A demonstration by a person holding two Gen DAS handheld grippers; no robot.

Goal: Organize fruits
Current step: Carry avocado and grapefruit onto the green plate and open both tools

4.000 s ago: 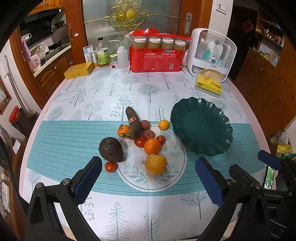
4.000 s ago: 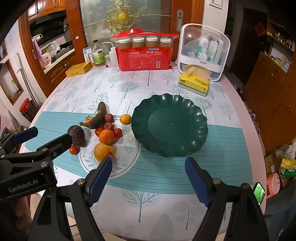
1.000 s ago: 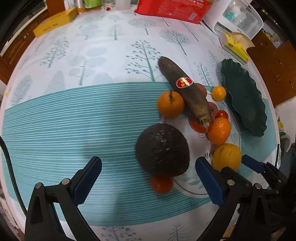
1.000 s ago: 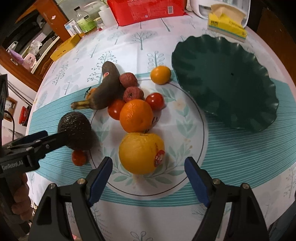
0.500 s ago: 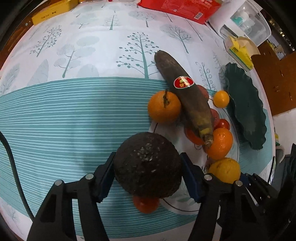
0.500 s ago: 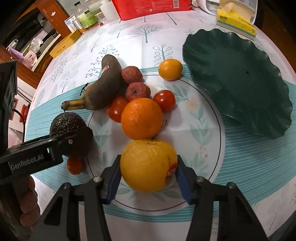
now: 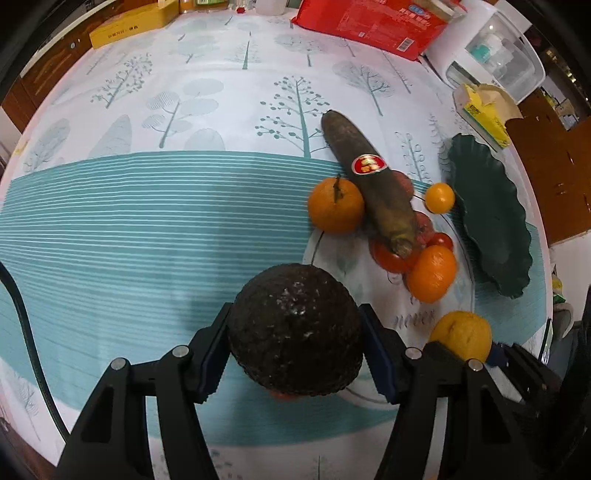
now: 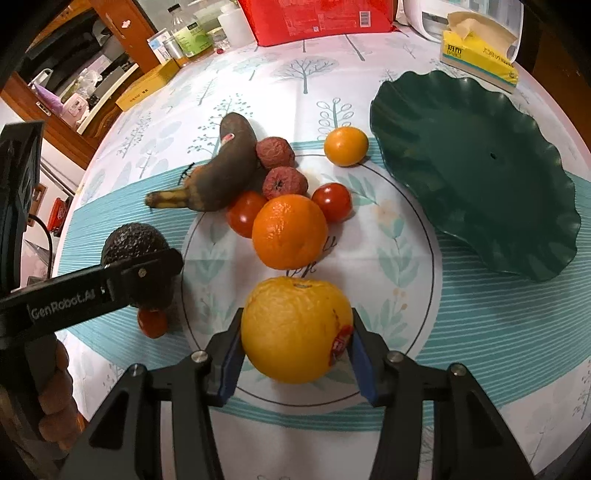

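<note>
My left gripper [image 7: 295,345] is shut on a dark avocado [image 7: 294,328], which also shows in the right wrist view [image 8: 135,245]. My right gripper [image 8: 297,343] is shut on a large yellow orange [image 8: 297,328], also visible in the left wrist view [image 7: 461,336]. An empty dark green scalloped plate [image 8: 476,166] sits to the right. On the table between lie a blackened banana [image 8: 221,170], an orange [image 8: 290,230], a tangerine [image 7: 336,205], a small orange [image 8: 346,146], red tomatoes [image 8: 331,202] and two lychees [image 8: 284,181].
A small tomato [image 8: 152,322] lies under the avocado. A yellow tissue pack [image 8: 480,59], a red package [image 8: 317,16], a yellow box [image 8: 146,90] and bottles [image 8: 188,33] stand along the far side of the table. A white container [image 7: 495,55] stands at the back right.
Both grippers came down over the fruit and closed: the left on the avocado, the right on the large yellow orange. In the last half second both views moved slightly closer.
</note>
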